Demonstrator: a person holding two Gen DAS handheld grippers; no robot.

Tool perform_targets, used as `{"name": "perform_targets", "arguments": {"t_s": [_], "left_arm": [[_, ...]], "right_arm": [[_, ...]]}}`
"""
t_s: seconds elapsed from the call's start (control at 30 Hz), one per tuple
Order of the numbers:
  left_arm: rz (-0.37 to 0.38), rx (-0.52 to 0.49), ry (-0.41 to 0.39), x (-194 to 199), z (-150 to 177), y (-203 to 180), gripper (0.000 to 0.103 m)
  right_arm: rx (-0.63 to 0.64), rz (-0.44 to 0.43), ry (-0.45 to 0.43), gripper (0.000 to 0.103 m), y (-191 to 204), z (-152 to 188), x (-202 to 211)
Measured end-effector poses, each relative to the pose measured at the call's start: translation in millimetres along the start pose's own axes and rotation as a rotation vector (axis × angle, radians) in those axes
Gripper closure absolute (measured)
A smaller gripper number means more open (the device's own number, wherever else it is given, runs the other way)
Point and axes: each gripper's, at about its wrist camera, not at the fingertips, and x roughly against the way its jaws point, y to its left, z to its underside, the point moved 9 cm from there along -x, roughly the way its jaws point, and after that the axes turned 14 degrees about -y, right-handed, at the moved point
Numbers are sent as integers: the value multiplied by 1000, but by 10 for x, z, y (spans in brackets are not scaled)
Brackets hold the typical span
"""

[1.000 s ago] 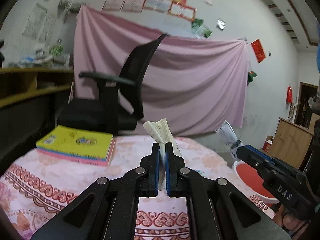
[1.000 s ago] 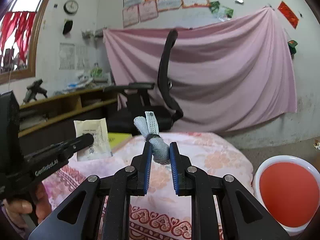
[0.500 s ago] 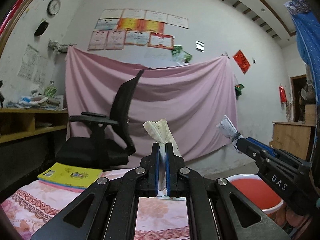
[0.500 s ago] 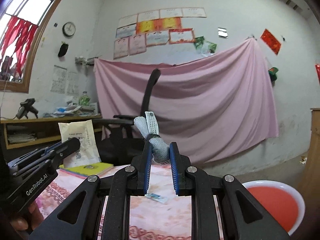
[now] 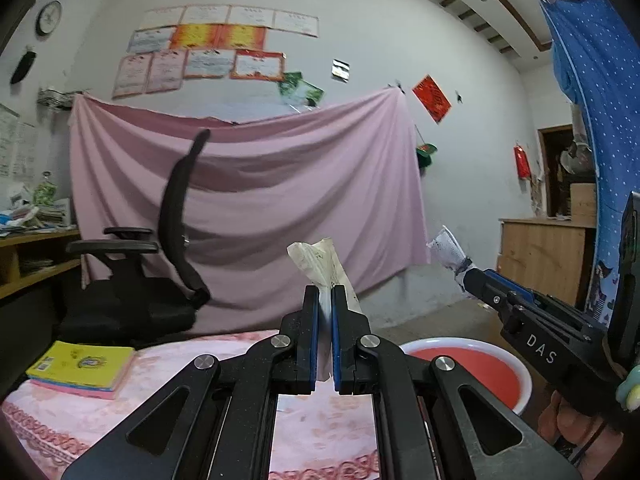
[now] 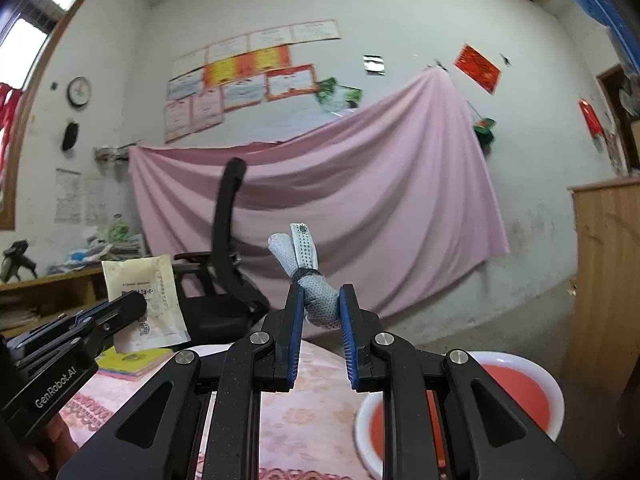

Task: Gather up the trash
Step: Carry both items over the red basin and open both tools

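Note:
My left gripper (image 5: 325,300) is shut on a flat white paper packet (image 5: 320,266) that sticks up between its fingers; the packet also shows in the right wrist view (image 6: 140,300). My right gripper (image 6: 319,300) is shut on a knotted grey dotted wrapper (image 6: 316,296), also seen at the right of the left wrist view (image 5: 448,250). Both are held up in the air above the pink tablecloth. A red basin with a white rim (image 5: 468,368) (image 6: 516,392) sits low to the right of the table.
A pink patterned tablecloth (image 5: 160,408) covers the table. A yellow book stack (image 5: 82,368) lies at its far left. A black office chair (image 5: 160,272) stands behind the table before a pink wall drape. A wooden cabinet (image 5: 540,256) is at the right.
Both grippers have risen and swung right with their trash still held. The table has dropped low in both views and the red basin has come closer below.

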Motion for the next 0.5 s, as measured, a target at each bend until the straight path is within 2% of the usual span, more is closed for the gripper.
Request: {"name": "perform_targets", "arguments": {"t_s": [0.3,0.5], "left_arm": [[116,79,192,-501,448,-457,99],[154,136,310,-770,638,-668,99]], "right_arm": [[-47,155,110,87,-534,224,-99],[-105,225,161,86,-859,354,-97]]}}
